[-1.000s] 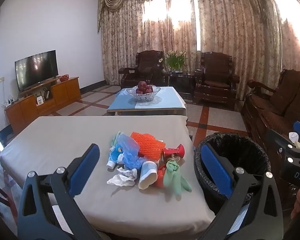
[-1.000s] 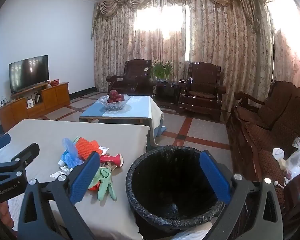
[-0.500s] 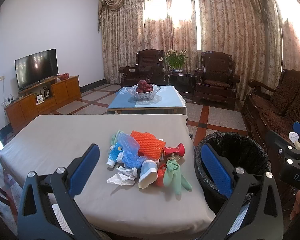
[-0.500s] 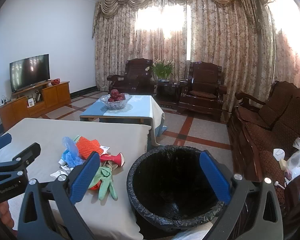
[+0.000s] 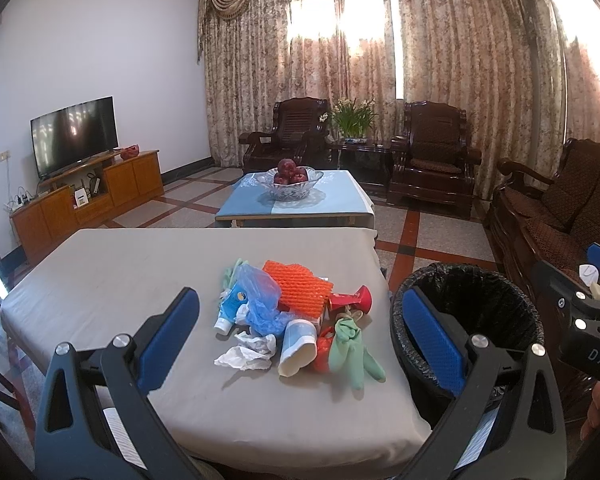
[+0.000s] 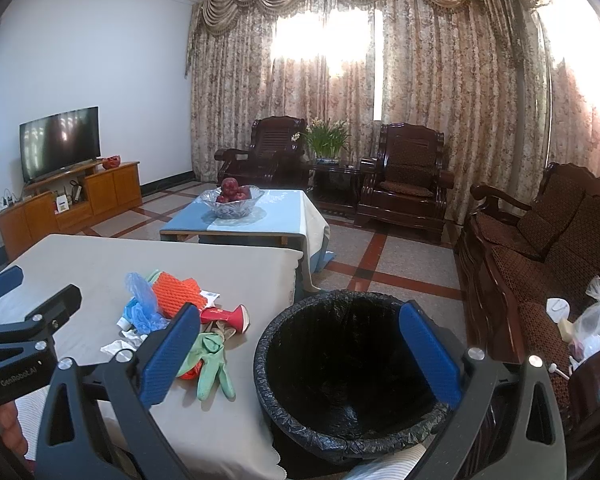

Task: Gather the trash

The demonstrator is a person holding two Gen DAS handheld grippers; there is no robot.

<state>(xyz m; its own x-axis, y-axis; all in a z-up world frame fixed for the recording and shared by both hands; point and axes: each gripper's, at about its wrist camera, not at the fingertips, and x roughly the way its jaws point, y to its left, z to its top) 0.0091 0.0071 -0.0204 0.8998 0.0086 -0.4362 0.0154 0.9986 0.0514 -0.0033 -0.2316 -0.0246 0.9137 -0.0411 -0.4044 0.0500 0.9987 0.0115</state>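
A heap of trash lies on the grey table (image 5: 100, 276): an orange foam net (image 5: 298, 286), a blue plastic bag (image 5: 260, 300), a crumpled white tissue (image 5: 246, 354), a paper cup (image 5: 296, 346), a green glove (image 5: 350, 344) and a red horn-shaped piece (image 5: 350, 300). A bin lined with a black bag (image 5: 472, 316) stands at the table's right edge. My left gripper (image 5: 300, 344) hovers open, short of the heap. My right gripper (image 6: 300, 356) is open over the near rim of the bin (image 6: 352, 364), with the green glove (image 6: 212, 364) at its left.
A low table with a blue cloth (image 5: 300, 200) and a glass fruit bowl (image 5: 292, 182) stands beyond. Dark wooden armchairs (image 5: 432, 168), a sofa (image 5: 560, 216) and a TV cabinet (image 5: 88, 196) ring the tiled floor. A plastic bag (image 6: 596, 320) sits on the sofa.
Both grippers have drifted slightly; the views are almost the same. Nothing on the table has moved and both grippers remain open.
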